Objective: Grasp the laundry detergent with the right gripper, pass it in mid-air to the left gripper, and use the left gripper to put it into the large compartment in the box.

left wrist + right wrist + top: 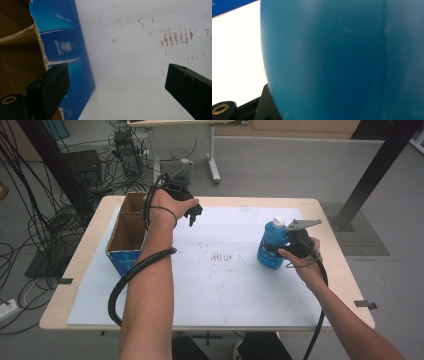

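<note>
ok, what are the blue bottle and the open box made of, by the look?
Blue bottle: probably plastic, smooth with a faint vertical seam in the right gripper view, white cap; the right hand-held gripper is at it. Box: corrugated cardboard, raw brown inside with a torn edge, glossy blue print outside.

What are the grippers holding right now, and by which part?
The right gripper holds the blue bottle by its body, below the white cap. The left gripper holds nothing; its jaws stand open beside the box.
</note>
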